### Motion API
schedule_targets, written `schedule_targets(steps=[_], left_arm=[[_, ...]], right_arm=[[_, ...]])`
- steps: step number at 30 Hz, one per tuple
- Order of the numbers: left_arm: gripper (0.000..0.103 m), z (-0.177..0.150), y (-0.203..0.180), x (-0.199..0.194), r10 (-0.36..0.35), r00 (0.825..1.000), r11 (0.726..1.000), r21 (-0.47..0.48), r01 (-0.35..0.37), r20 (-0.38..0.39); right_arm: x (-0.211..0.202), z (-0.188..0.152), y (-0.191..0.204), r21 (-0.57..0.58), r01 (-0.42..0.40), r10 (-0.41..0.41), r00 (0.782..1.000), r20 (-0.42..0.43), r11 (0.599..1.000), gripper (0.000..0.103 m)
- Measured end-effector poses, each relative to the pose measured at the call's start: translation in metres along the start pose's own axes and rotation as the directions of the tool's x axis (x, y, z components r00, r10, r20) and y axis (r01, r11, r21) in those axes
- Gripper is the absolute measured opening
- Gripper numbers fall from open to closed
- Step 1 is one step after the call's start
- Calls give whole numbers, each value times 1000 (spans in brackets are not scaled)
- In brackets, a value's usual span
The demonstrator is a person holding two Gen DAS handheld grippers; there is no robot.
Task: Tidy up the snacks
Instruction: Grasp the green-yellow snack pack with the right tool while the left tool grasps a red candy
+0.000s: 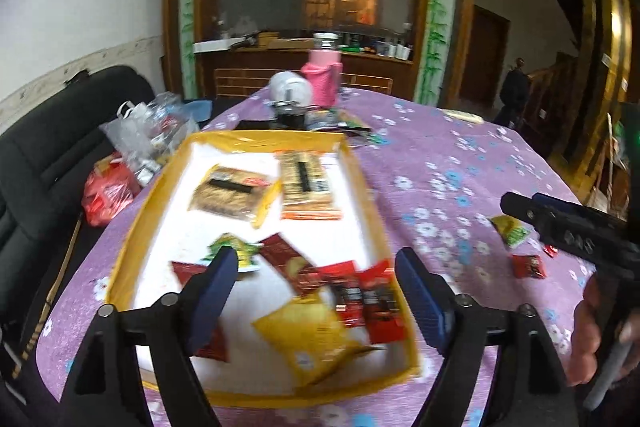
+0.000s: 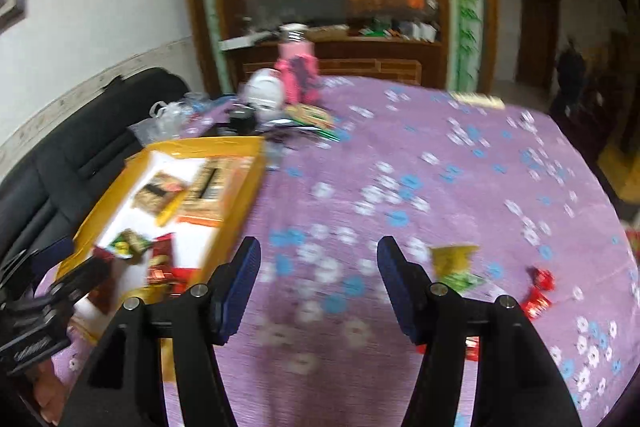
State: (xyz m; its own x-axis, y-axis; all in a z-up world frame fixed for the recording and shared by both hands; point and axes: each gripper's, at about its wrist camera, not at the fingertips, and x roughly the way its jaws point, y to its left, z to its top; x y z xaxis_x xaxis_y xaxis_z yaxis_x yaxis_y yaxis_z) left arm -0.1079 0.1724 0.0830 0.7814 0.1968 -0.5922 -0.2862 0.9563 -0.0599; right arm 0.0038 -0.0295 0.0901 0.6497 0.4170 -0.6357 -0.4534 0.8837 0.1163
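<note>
A yellow tray (image 1: 160, 195) with a white floor lies on the purple flowered tablecloth (image 1: 420, 163). It holds two large brown packs (image 1: 306, 183), a yellow packet (image 1: 316, 339), several red packets (image 1: 372, 299) and a green-yellow packet (image 1: 232, 247). My left gripper (image 1: 314, 263) hangs open above the tray's near end, with nothing between its pads. To the right of the tray, my right gripper (image 2: 319, 251) stands open over bare cloth. Just right of it lie a yellow-green packet (image 2: 454, 263) and red packets (image 2: 538, 291).
At the table's far end stand a pink-sleeved bottle (image 1: 324, 79), a white round object (image 1: 290, 89) and loose wrappers. Plastic bags (image 1: 148, 131) and a red bag (image 1: 106, 195) sit left of the tray, beside a black seat (image 1: 60, 147). A hand (image 1: 592, 327) shows at the right.
</note>
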Motion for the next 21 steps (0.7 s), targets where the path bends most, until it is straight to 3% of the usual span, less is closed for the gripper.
schedule_targets(steps=[4, 7, 10, 15, 20, 21], left_arm=[[94, 2, -35, 1, -55, 998, 996, 74, 57, -28], [96, -4, -60, 4, -133, 990, 986, 93, 137, -51], [96, -13, -83, 8, -166, 983, 975, 136, 176, -84], [96, -24, -107, 11, -191, 973, 959, 186, 213, -128], [96, -27, -107, 11, -188, 972, 957, 195, 213, -141], [96, -27, -107, 11, -193, 971, 956, 195, 219, -142]], right_arm=[[11, 4, -55, 79, 85, -76, 991, -109, 993, 60], [18, -1, -93, 167, 115, -84, 980, -179, 979, 60], [27, -7, -116, 217, 121, -69, 971, -231, 969, 55], [45, -6, -116, 218, 92, -31, 963, -267, 972, 51], [76, -4, -99, 154, 122, -70, 950, -305, 981, 51], [82, -6, -99, 150, 126, -73, 947, -313, 981, 45]])
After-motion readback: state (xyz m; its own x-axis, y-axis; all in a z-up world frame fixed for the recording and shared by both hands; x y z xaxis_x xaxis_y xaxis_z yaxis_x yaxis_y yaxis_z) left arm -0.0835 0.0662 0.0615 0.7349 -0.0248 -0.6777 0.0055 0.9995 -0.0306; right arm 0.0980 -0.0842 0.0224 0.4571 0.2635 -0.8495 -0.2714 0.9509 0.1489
